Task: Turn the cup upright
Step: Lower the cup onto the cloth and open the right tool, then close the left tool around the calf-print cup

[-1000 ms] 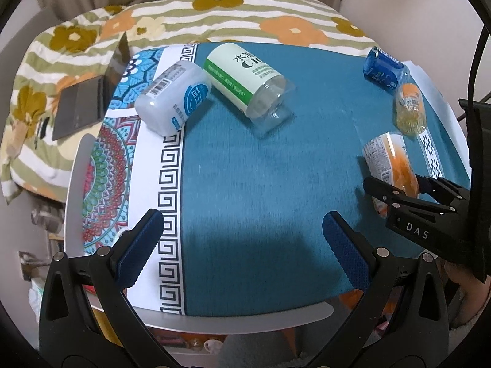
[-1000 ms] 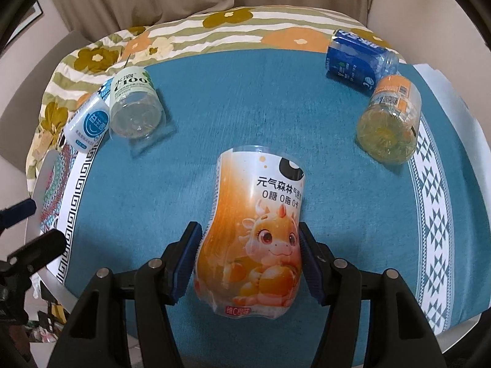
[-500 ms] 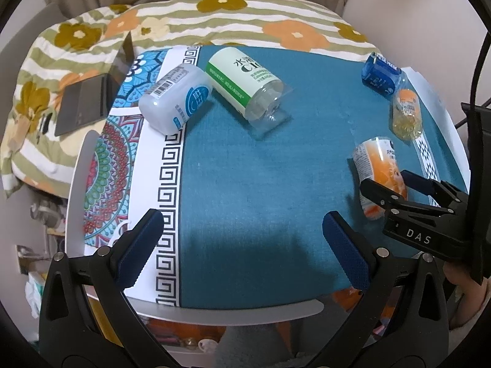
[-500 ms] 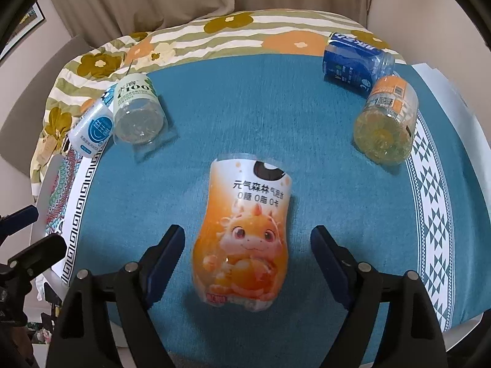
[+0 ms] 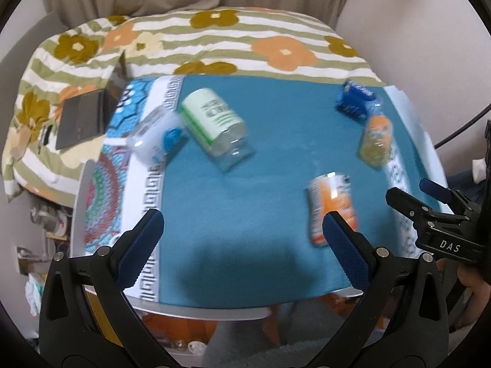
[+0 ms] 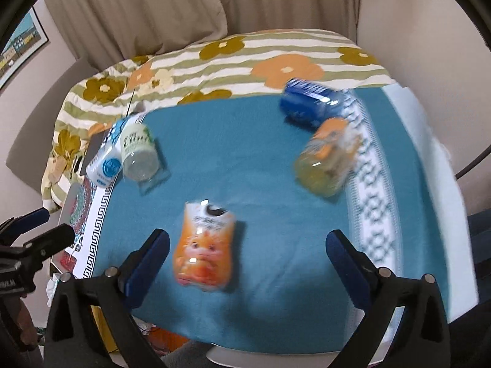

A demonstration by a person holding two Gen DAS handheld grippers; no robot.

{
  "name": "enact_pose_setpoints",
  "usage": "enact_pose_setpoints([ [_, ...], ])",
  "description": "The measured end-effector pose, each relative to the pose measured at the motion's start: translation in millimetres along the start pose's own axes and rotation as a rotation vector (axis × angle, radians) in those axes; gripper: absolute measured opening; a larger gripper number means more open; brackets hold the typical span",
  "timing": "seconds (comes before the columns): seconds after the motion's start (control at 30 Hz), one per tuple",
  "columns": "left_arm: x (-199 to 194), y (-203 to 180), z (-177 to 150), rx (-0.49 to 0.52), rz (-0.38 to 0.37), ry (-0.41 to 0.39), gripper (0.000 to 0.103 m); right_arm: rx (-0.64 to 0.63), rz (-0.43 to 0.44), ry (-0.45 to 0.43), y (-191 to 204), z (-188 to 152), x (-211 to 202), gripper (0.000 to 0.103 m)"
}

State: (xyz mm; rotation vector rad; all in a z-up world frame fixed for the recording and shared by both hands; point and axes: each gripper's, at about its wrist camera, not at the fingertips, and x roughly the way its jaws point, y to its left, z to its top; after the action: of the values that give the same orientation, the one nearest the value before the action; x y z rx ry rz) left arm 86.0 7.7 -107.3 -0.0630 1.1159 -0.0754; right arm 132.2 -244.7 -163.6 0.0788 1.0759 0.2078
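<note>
An orange cup with a cartoon dragon label [image 6: 205,250] stands on the teal tablecloth [image 6: 260,165]; it also shows in the left wrist view [image 5: 331,205]. My right gripper [image 6: 248,263] is open and empty, pulled back from the cup, which stands free just inside its left finger. My left gripper [image 5: 242,239] is open and empty over the cloth's near edge; the cup is partly behind its right fingertip [image 5: 337,230]. The right gripper also shows at the right of the left wrist view [image 5: 426,199].
Other cups lie on their sides: a green-label one [image 5: 214,125] and a white-blue one [image 5: 156,136] at the far left, a blue one [image 5: 356,99] and an orange-yellow one [image 5: 376,139] at the far right. A laptop [image 5: 89,113] lies on the flowered bedding.
My right gripper opened, let go of the orange dragon cup and drew back. Both cameras pulled away from the table; the cup stays where it was set.
</note>
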Motion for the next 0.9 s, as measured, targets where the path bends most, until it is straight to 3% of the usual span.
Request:
enact_pose_setpoints([
  [0.17, 8.6, -36.1, 19.5, 0.018, -0.029, 0.042, 0.103, -0.013, 0.029, 0.058, -41.4, 10.7, -7.6, 0.102],
  [0.43, 69.4, -99.3, 33.6, 0.068, -0.003, 0.237, 0.103, -0.068, 0.024, 0.105, -92.5, 18.8, 1.8, 0.102],
  [0.57, 100.9, -109.6, 33.7, 0.029, 0.009, 0.33, 0.103, -0.056, 0.032, 0.138, -119.6, 23.0, 16.7, 0.102],
  [0.9, 151.4, -107.4, 35.5, -0.067, 0.039, 0.506, 0.091, -0.098, 0.069, 0.181, -151.9, 23.8, 43.3, 0.102],
])
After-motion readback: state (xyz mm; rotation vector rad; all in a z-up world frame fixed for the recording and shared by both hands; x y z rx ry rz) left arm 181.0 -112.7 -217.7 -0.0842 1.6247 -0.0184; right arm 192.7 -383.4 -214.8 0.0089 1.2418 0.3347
